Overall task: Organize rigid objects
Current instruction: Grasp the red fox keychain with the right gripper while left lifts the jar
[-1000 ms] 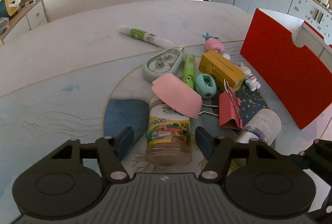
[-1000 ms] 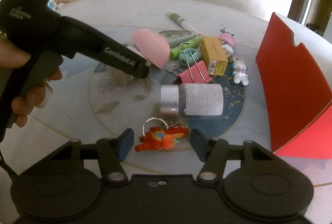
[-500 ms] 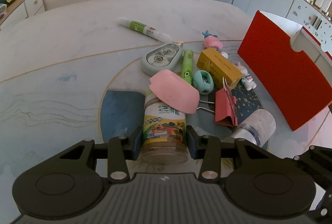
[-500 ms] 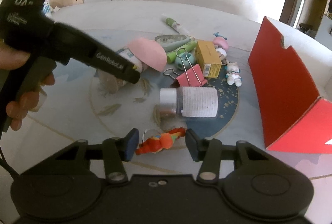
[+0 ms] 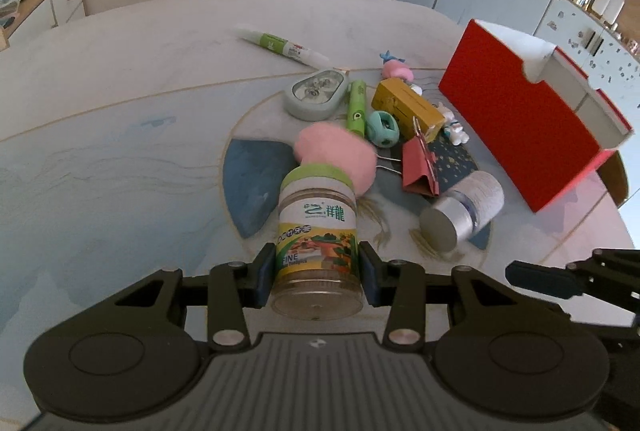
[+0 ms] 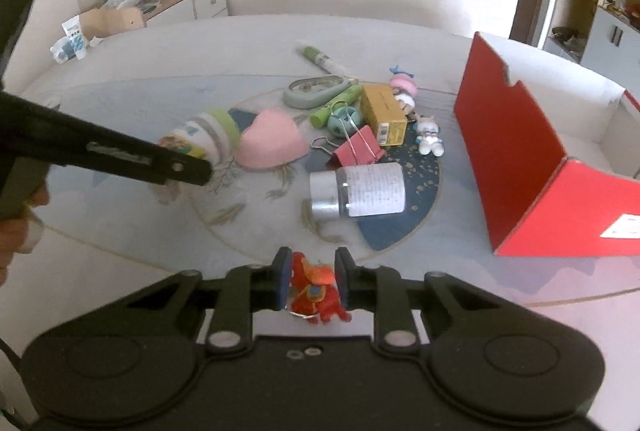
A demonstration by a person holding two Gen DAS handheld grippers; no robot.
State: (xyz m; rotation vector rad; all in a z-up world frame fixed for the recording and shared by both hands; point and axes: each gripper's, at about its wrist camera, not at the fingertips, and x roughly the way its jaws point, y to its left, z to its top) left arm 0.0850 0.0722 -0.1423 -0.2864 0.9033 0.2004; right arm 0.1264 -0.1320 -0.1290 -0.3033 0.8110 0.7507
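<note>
My left gripper (image 5: 316,271) is shut on a clear jar (image 5: 318,231) with a green lid and a yellow label, held lid away from me and just off the table. In the right wrist view the same jar (image 6: 204,135) shows tilted beside a pink bowl-shaped piece (image 6: 272,143). The jaws of my right gripper (image 6: 313,285) are closing, and their pads press on a red and orange toy figure (image 6: 314,289) that hangs above the table edge. A red open box (image 5: 520,127) stands at the right.
On the round table (image 5: 120,111) lie a silver-capped bottle (image 5: 464,211), a pink binder clip (image 5: 418,167), a yellow carton (image 5: 404,103), a teal sharpener (image 5: 383,128), a green marker (image 5: 356,105), a correction tape (image 5: 316,93), a glue tube (image 5: 284,45) and small figurines (image 6: 428,139).
The left jaws closed on the jar and raised it; the pink piece slid off it. The right jaws closed on the red toy and lifted it from the table.
</note>
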